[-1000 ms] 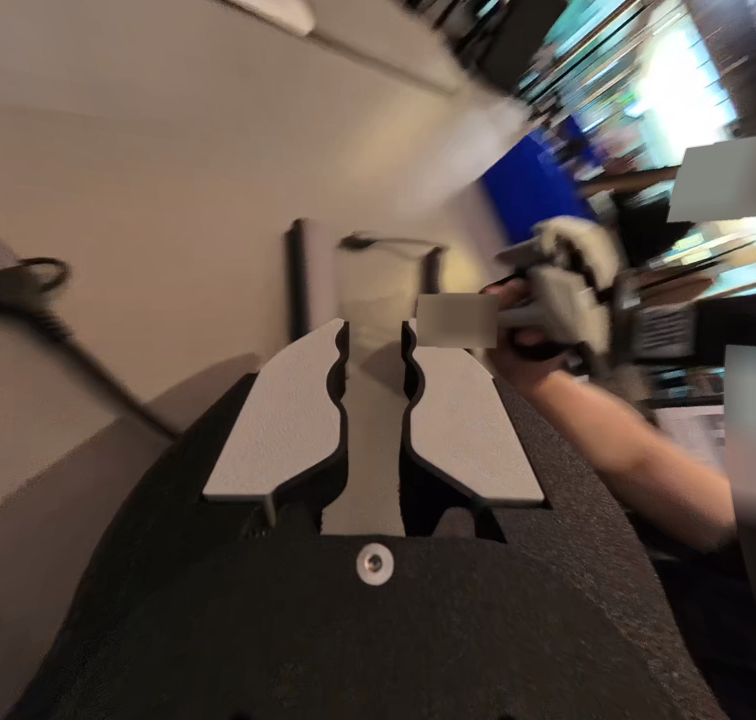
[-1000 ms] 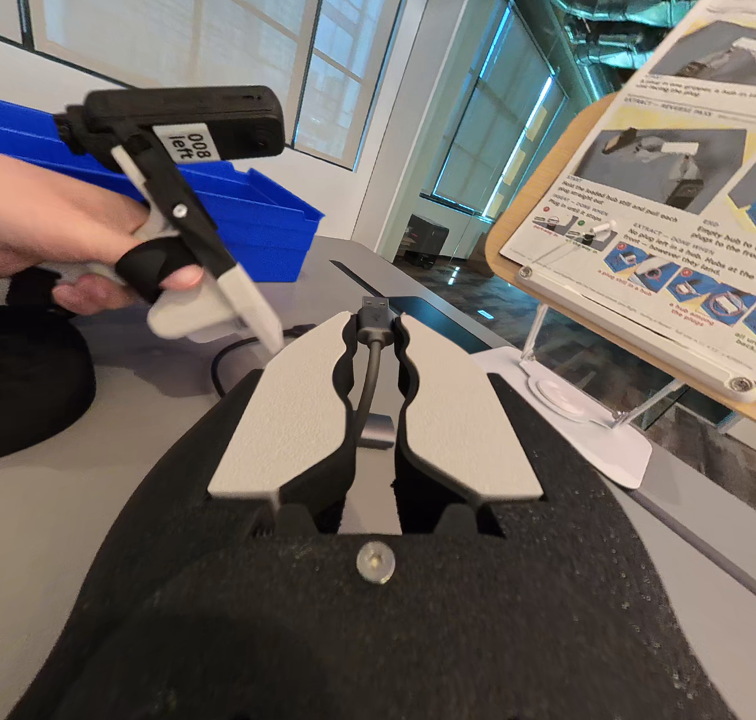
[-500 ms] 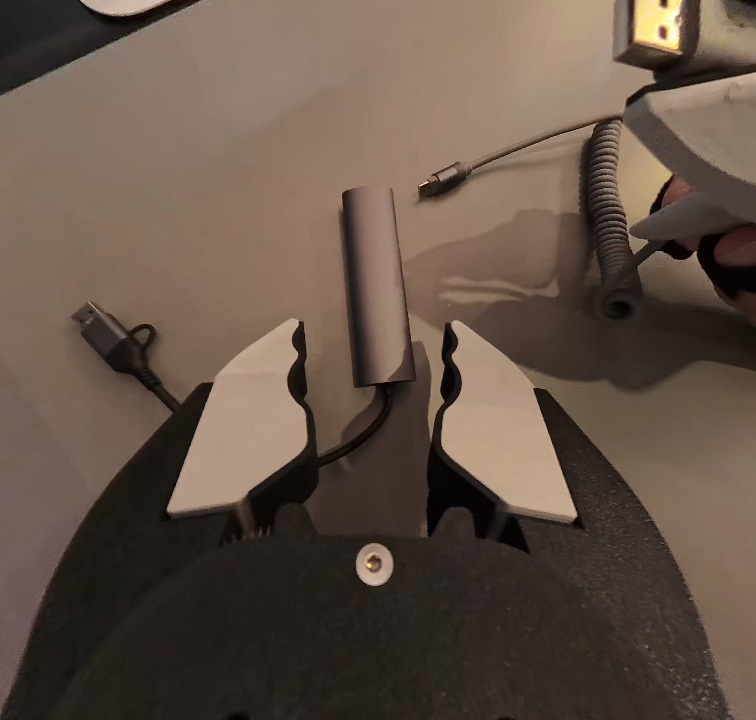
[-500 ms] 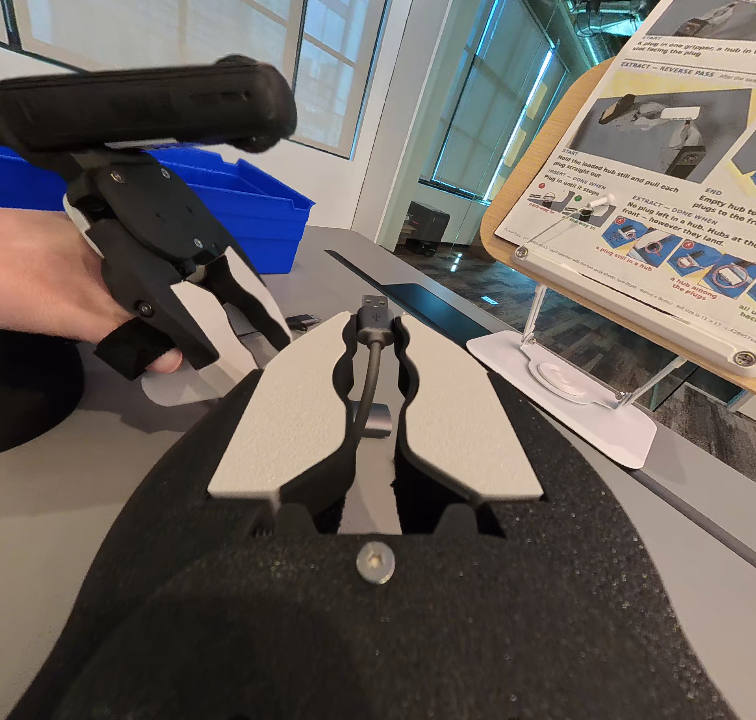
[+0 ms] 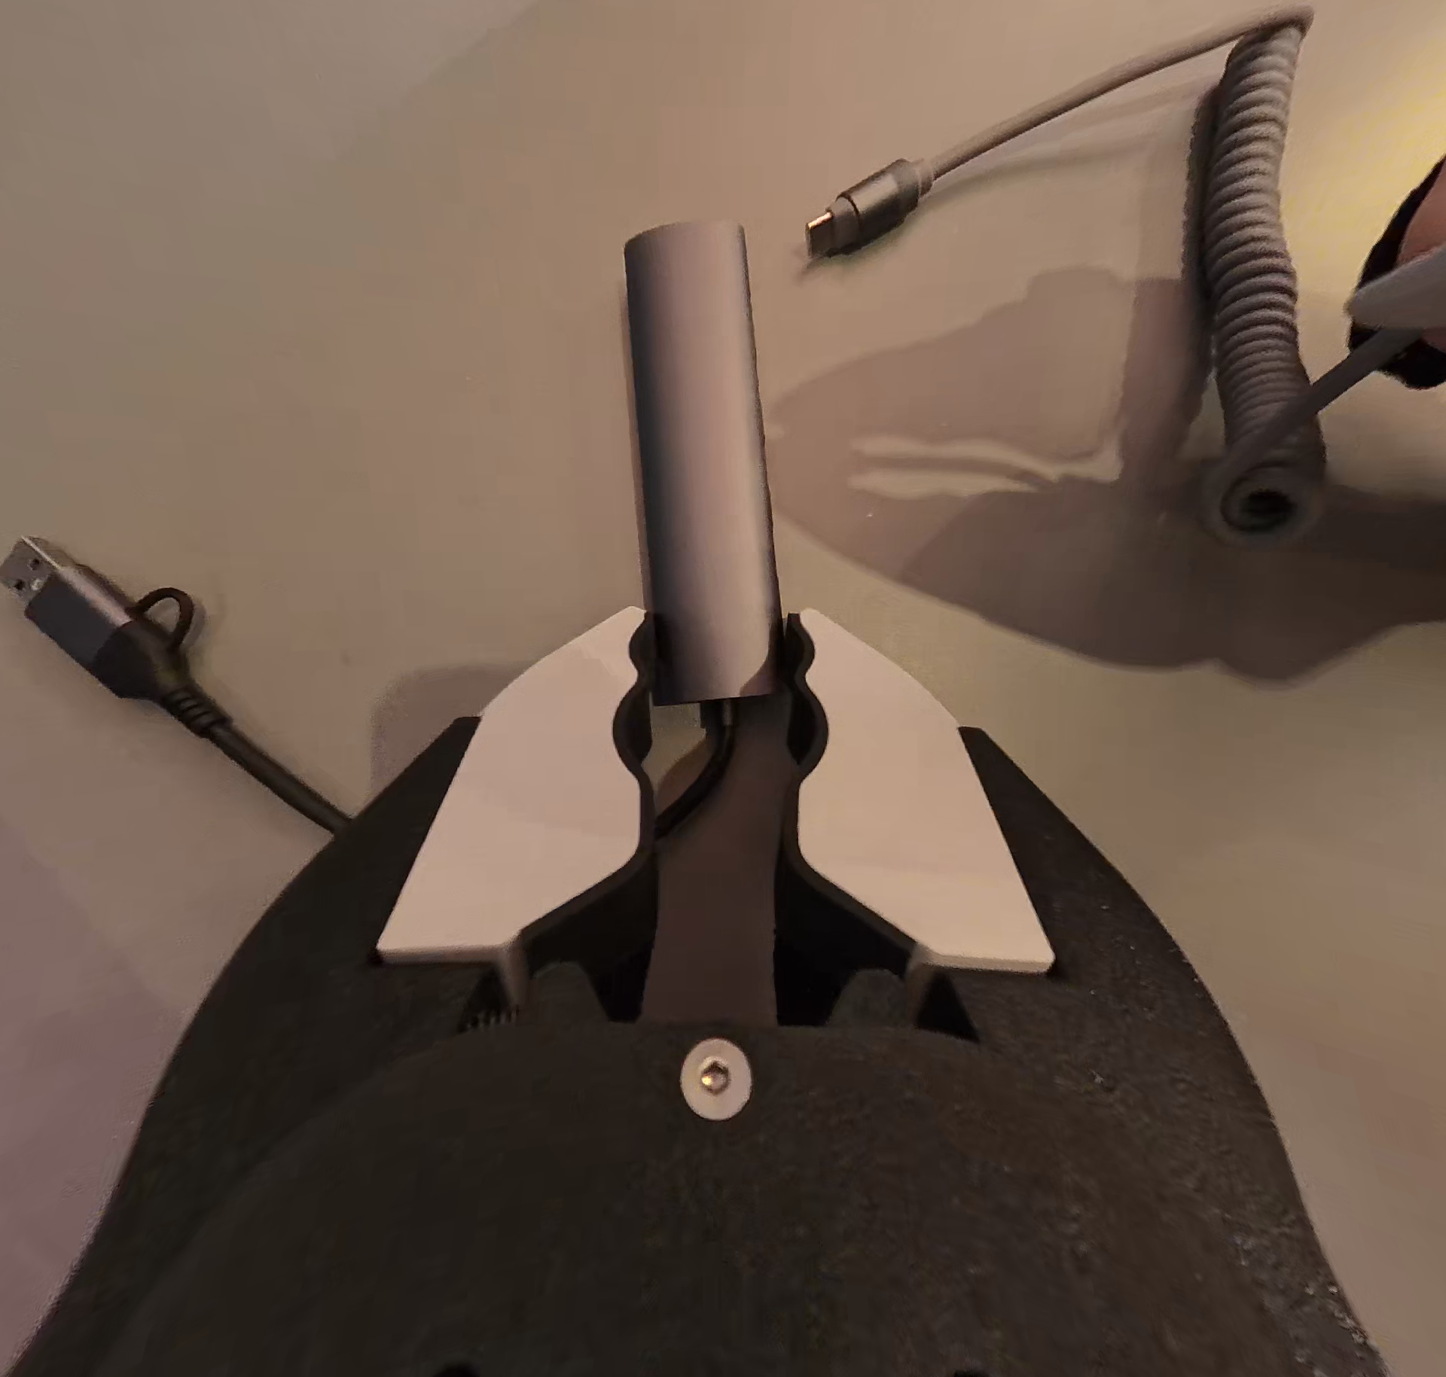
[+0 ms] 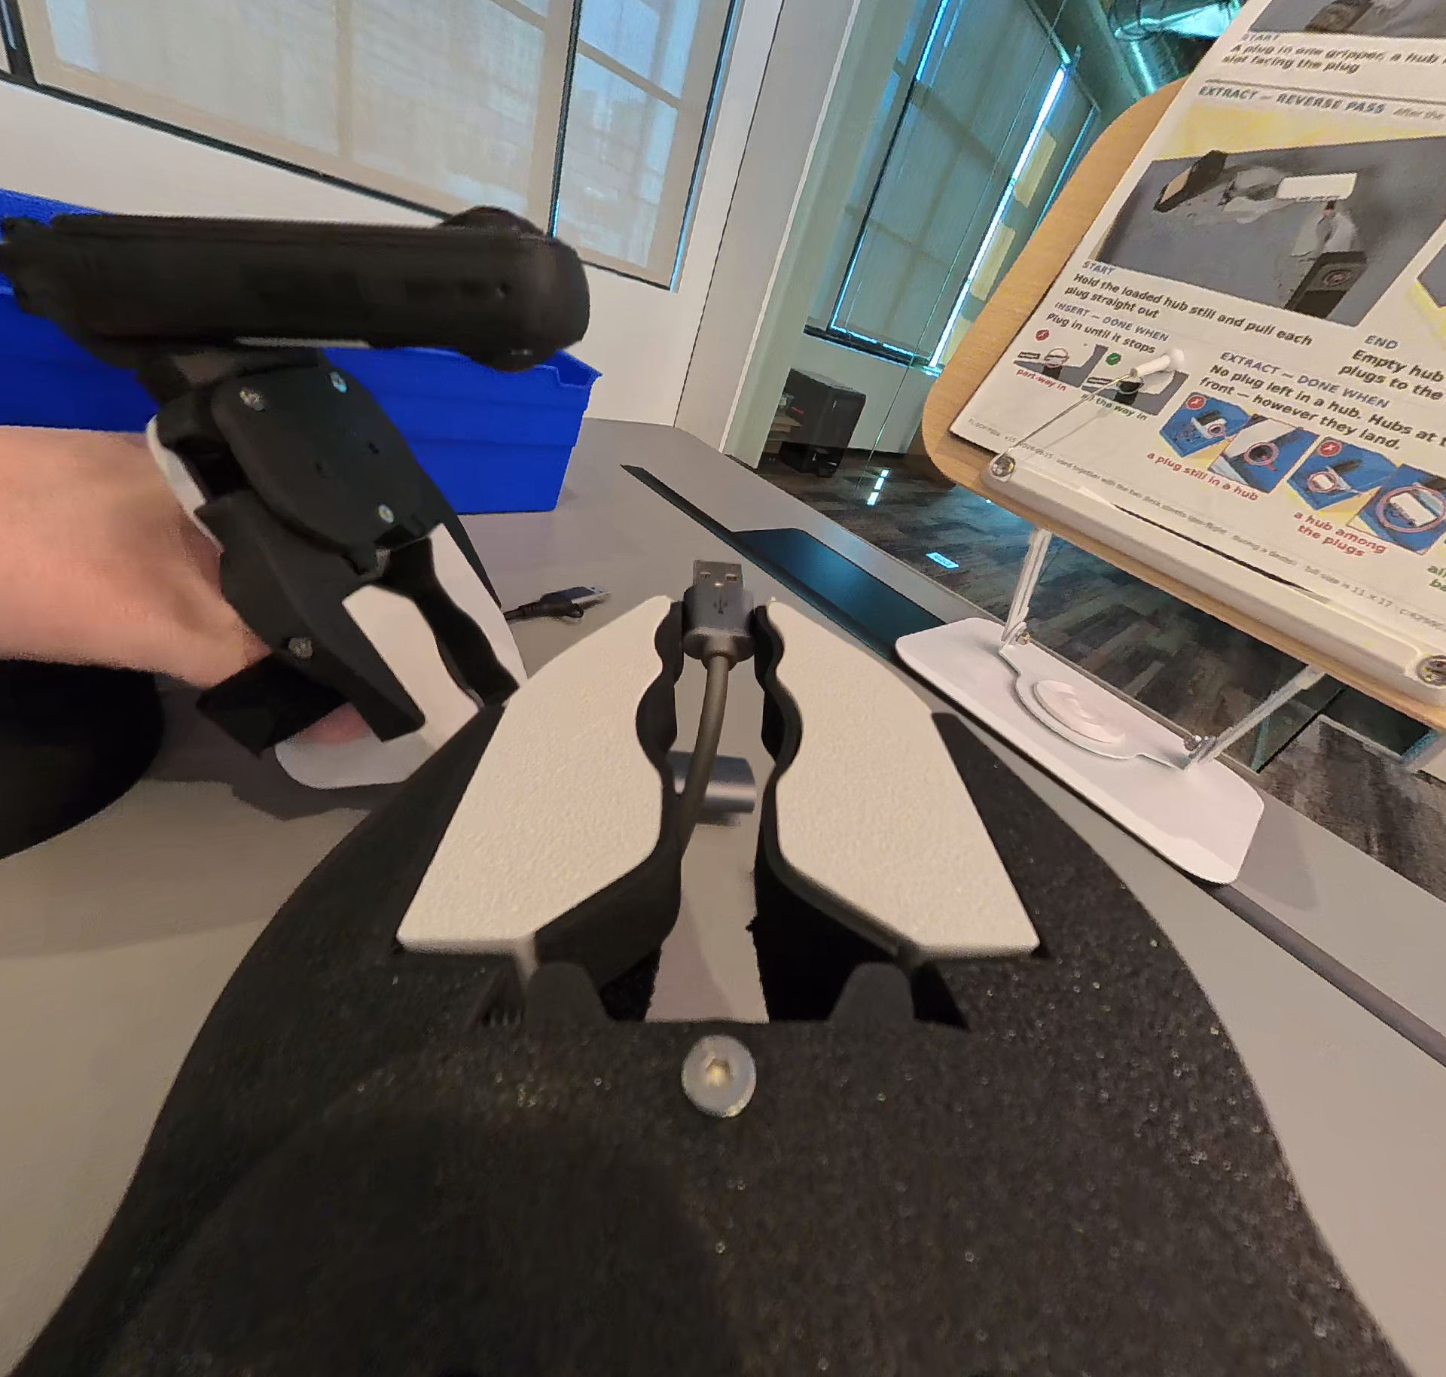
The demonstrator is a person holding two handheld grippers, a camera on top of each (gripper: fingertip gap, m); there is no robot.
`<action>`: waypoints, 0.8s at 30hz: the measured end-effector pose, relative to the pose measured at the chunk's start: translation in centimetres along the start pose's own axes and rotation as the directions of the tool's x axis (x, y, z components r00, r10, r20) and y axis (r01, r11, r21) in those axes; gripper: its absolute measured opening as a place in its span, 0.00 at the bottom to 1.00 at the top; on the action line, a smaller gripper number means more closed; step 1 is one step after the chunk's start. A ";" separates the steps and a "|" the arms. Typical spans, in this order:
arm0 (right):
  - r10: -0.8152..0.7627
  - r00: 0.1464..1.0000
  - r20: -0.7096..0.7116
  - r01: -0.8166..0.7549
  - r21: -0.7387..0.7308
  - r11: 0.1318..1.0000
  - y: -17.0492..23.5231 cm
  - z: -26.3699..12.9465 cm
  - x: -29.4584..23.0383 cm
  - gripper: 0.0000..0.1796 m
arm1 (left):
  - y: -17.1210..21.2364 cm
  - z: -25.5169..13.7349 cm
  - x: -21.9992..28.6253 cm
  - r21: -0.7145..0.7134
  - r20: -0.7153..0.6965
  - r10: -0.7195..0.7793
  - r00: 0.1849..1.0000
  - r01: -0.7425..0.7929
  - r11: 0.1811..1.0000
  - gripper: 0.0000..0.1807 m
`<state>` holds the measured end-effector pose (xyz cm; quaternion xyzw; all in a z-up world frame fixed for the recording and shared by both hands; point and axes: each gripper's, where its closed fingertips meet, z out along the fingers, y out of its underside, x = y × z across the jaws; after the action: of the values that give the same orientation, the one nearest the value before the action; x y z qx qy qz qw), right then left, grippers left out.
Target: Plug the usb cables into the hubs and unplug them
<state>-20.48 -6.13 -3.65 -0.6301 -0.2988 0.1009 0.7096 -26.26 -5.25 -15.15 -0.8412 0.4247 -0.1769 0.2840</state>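
Left wrist view: the left gripper (image 5: 716, 655) points down at the counter (image 5: 352, 283), its fingers closed against the near end of a dark grey hub (image 5: 699, 463). The hub extends up the frame from the fingertips; whether it rests on the counter or is raised cannot be told. The hub's own lead (image 5: 696, 784) curves back between the fingers. At the left edge, a black cable with a USB-A plug (image 5: 59, 596) lies on the counter, well apart from the hub. At upper right, a grey coiled cable (image 5: 1244, 244) lies with its small plug (image 5: 861, 209) pointing toward the hub's far end, near but not touching. Bare counter lies between the hub and both cables.

Right wrist view: at the left, a hand (image 6: 102, 557) holds the left gripper angled down toward the counter (image 6: 196, 870). A blue bin (image 6: 485, 416) stands behind it. At centre, the right gripper (image 6: 716, 620) is held nearly level, its fingers closed on a grey USB-A plug (image 6: 716, 596) whose metal tip projects forward past the fingertips; its cable (image 6: 704, 745) trails back between the fingers. At the right, an instruction board (image 6: 1221, 307) on a white stand (image 6: 1095, 761) sits near the counter's edge.
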 end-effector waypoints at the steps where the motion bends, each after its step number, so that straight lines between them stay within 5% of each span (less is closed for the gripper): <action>1: -0.004 1.000 0.001 0.004 -0.005 1.000 0.1 0.0 -0.1 0.09 | -0.1 0.0 0.0 0.009 -0.026 -0.029 0.999 0.030 1.000 0.17; 9: 0.005 1.000 0.017 -0.004 -0.074 0.997 1.2 0.7 -0.9 0.09 | -2.3 -2.6 -1.7 0.188 -0.107 -0.198 0.974 0.216 0.958 0.17; 24: 0.038 0.997 0.069 -0.027 -0.163 0.986 3.0 1.7 -1.7 0.09 | -4.0 -4.5 -1.4 0.288 -0.153 -0.185 0.971 0.223 0.931 0.17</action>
<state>-22.11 -5.05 -6.98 -0.6865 -0.3210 0.1104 0.6430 -27.07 -3.69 -9.25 -0.8148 0.3194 -0.3201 0.3628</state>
